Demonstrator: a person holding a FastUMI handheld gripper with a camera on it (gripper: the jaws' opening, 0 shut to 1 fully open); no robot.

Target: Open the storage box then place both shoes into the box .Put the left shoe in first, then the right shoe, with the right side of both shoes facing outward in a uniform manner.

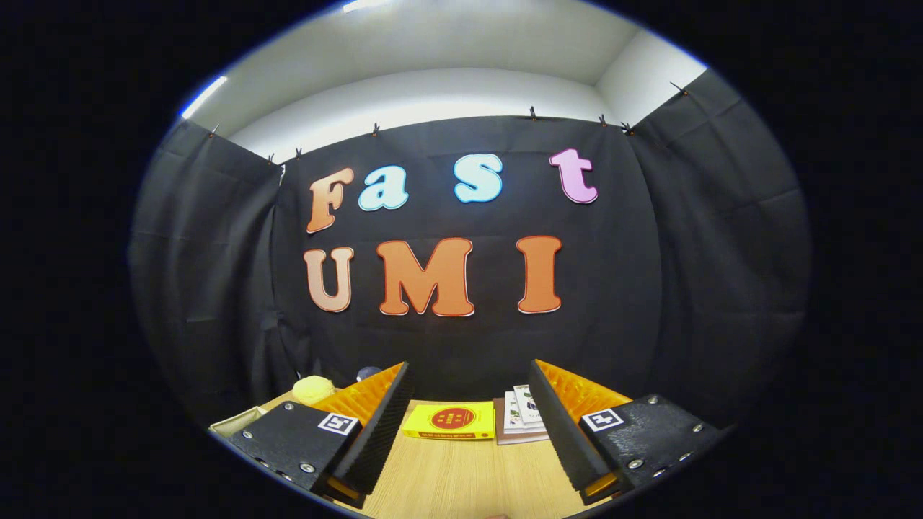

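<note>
Lower left of frame: one yellow plush (313, 389) and one dark rounded object (368, 373) beside it, both at the far edge of the wooden table (461, 476). Lower centre: gripper (469, 414) spread wide, grasping nothing; one yellow book (450, 421) beyond the fingers, then a small stack of booklets (520, 418). Storage box and shoes: location cannot be told.

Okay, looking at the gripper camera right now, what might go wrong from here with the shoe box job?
The gripper hovers open over the light wooden table, holding nothing. Two risks, as I judge them:

1. It faces the black cloth wall. Visible on the table are a flat yellow book, a stack of booklets and a yellow plush toy, so a wide swing to search may follow.

2. The book lies just beyond the jaws; moving forward low could push it.
</note>
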